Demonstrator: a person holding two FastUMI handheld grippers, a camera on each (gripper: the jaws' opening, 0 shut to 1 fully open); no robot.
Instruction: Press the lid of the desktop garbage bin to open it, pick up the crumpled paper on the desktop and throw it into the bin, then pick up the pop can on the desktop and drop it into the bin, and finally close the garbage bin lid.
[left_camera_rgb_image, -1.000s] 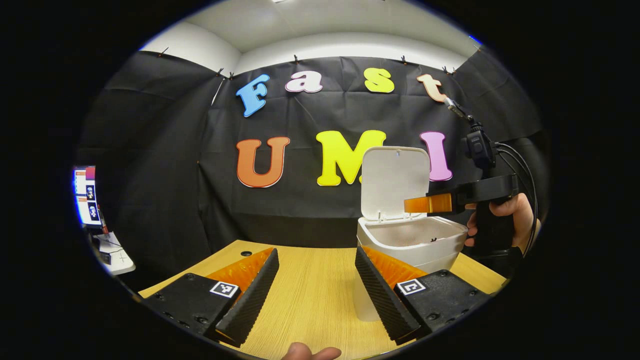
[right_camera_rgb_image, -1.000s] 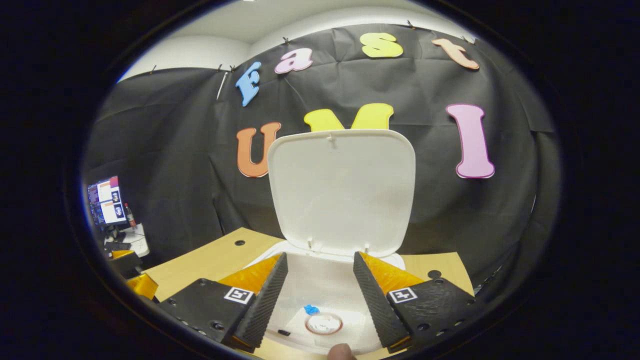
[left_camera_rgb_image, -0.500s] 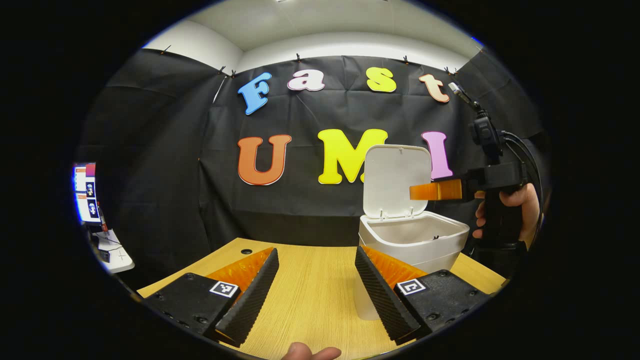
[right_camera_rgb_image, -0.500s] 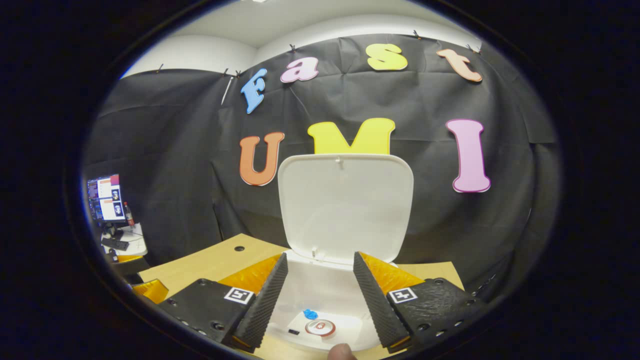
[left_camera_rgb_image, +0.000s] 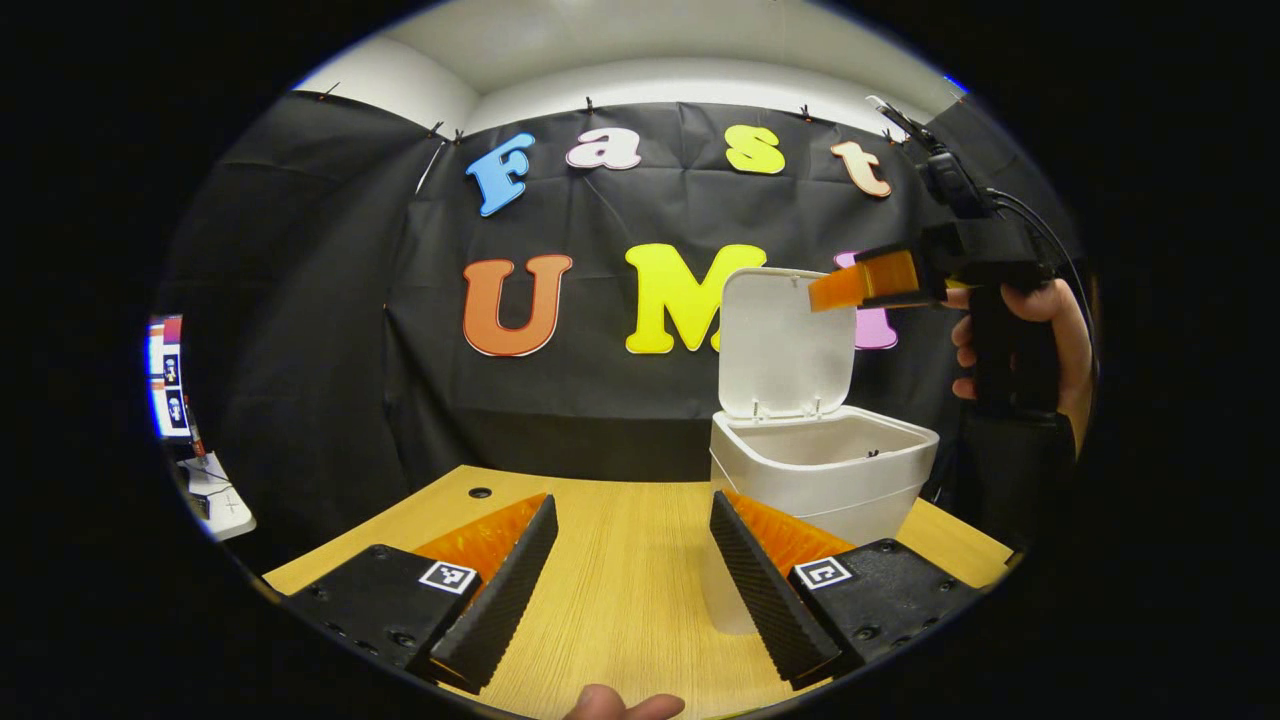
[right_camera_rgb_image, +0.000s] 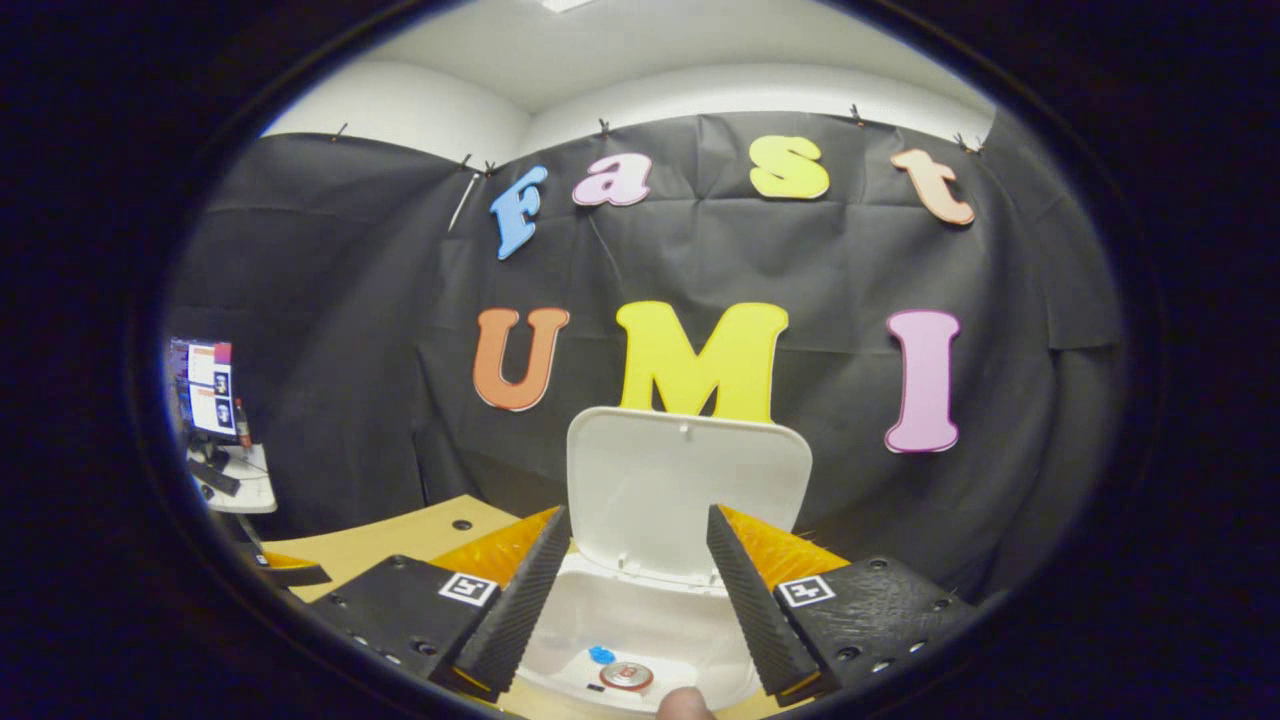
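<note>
both fingers (left_camera_rgb_image: 735, 560) of the left gripper (left_camera_rgb_image: 625, 575) are spread wide with nothing between them, low over the bare desk (left_camera_rgb_image: 620, 580). the right gripper (right_camera_rgb_image: 630, 600) has its fingers (right_camera_rgb_image: 745, 590) spread wide too, with nothing in them, high above the bin (right_camera_rgb_image: 640, 625).

from the right gripper view you look down into the white bin. the pop can (right_camera_rgb_image: 626, 676) lies at the bottom, and only its round top shows. a small blue bit (right_camera_rgb_image: 601, 655) lies just beside it. the crumpled paper is hard to make out. the near rim of the bin is cut off at the bottom.

in the left gripper view the bin (left_camera_rgb_image: 822, 480) stands at the right side of the desk, near its edge. its lid (left_camera_rgb_image: 785, 345) stands straight up, open. the desk to the left of the bin has lots of room.

a hand (left_camera_rgb_image: 1020, 340) holds the right gripper (left_camera_rgb_image: 865, 282) up by the top of the lid. a second ago it was lower, just over the rim of the bin.
</note>
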